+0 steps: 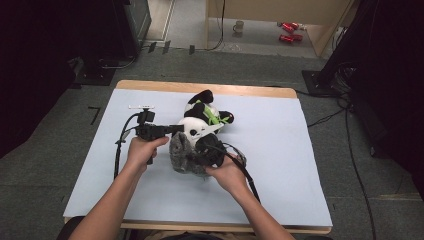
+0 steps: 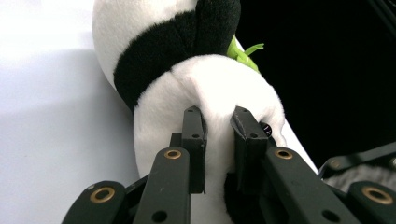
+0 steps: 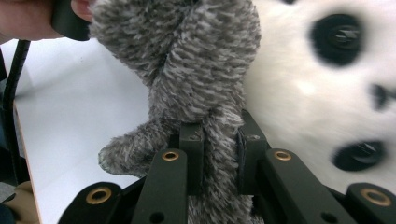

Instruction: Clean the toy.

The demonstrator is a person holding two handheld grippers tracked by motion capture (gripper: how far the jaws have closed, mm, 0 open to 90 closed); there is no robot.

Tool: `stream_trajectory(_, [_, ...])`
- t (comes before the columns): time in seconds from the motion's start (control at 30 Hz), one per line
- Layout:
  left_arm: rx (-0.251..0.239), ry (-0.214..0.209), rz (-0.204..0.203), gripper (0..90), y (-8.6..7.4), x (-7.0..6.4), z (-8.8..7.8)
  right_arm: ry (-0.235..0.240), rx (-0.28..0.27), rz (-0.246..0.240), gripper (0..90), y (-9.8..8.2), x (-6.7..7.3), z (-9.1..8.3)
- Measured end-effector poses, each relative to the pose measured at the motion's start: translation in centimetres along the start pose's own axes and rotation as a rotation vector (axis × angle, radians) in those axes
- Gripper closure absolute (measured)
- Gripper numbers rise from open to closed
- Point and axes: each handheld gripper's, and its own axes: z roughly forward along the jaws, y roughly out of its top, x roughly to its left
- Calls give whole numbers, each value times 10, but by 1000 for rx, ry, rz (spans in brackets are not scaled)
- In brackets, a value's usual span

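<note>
Right claw point(image 3: 217, 158) is seen pinching the fuzzy grey knitted scarf point(image 3: 196, 70). Left claw point(image 2: 217, 140) is clamped on a fold of the black-and-white plush panda point(image 2: 205, 88), lying mid pale-blue surface point(image 1: 280, 165). Panda's lower body is hidden.

1. My left gripper point(image 2: 218, 122) is matte black, its two jaws flat-sided and square-tipped.
2. Brass-ringed pivot holes and small dark screw holes dot the linkage bars.
3. My right gripper point(image 3: 219, 133) has the same black bars and brass rings.
4. A black cable trails from each.
5. My forearms are bare, no sleeves showing.
</note>
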Motion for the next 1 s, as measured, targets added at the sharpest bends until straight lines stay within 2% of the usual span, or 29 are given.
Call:
stream_trajectory(0.5, [9, 12, 4, 778, -1, 4, -1, -55, -38, 53, 775, -13, -30, -33])
stream_trajectory(0.77, [16, 16, 8, 777, 1, 5, 0, -78, -62, 108, 774, -22, -50, -43])
stream_trajectory(1.0, [26, 33, 40, 773, 3, 4, 0, -93, -90, 148, 774, -28, -68, -51])
